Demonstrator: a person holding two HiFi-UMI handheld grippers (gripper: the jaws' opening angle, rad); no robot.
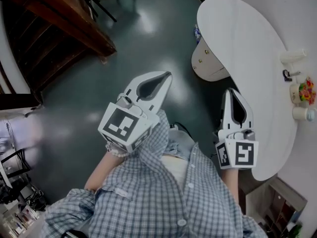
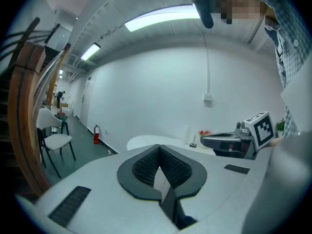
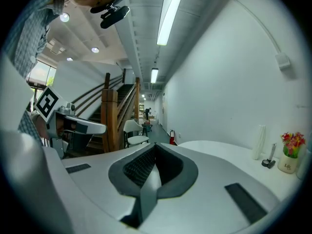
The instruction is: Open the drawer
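Head view: from above, facing steeply down over the checked shirt (image 1: 148,192) to the floor (image 1: 74,98) — left gripper (image 1: 164,77) and right gripper (image 1: 232,92) close below, white table (image 1: 247,43) at right. Left gripper view: low behind its own jaws, near level, facing the white wall across the table, right gripper at its right edge. Right gripper view: same setup, facing the staircase (image 3: 114,116) — left gripper at its left edge. All three share the table.
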